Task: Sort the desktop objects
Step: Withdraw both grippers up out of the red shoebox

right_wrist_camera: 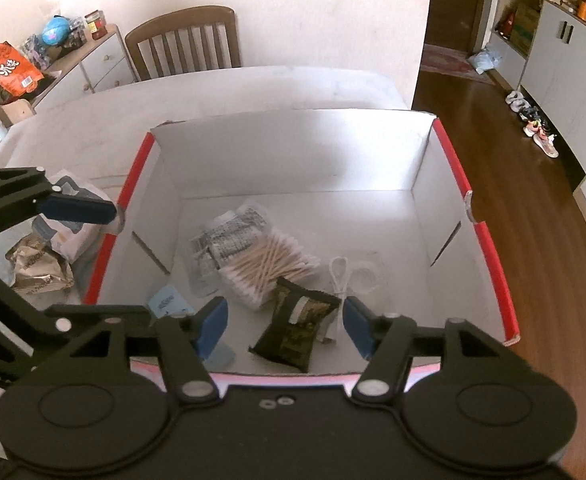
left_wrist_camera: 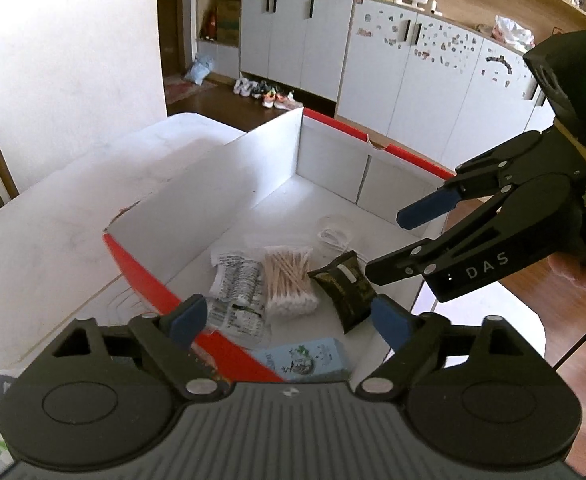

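Observation:
A white cardboard box with red rims stands on the white table. On its floor lie a pack of cotton swabs, a printed clear packet, a dark snack packet, a small blue carton and a coiled white cable. My right gripper hangs open over the dark packet, pads clear of it. My left gripper is open above the box's near red rim, with nothing between its fingers. In the left wrist view the right gripper reaches in from the right.
Left of the box, on the table, lie a white-and-blue tissue pack and a crinkled foil packet. A wooden chair stands behind the table. A drawer unit with snack bags is at the far left; wooden floor lies to the right.

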